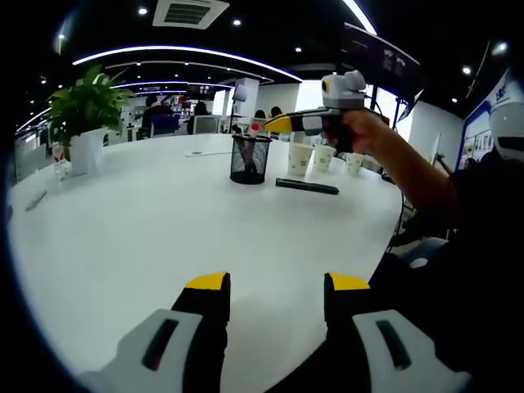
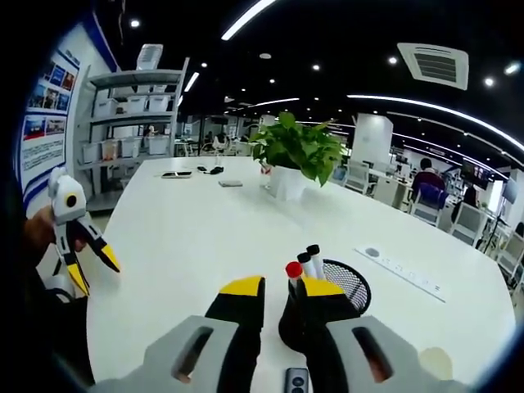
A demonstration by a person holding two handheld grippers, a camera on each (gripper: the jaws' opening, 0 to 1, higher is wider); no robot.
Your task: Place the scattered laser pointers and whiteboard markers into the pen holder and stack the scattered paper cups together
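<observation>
Markers [image 2: 304, 264] are standing in the holder [image 1: 249, 159] on the tabletop [image 1: 164, 221]; both grippers' [image 1: 277, 282] [image 2: 282, 288] jaws are gaping, gripping nothing.

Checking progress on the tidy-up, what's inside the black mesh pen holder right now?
In the right gripper view, the pen holder holds markers: one red cap and two dark caps poke out. Their lower parts are hidden behind the right gripper's fingers.

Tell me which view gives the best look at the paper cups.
The left gripper view. Three paper cups stand upright in a row on the white table, just right of the mesh pen holder, partly behind the right gripper. In the right gripper view, just a pale cup-like edge shows at the bottom right, too cropped to identify.
</observation>
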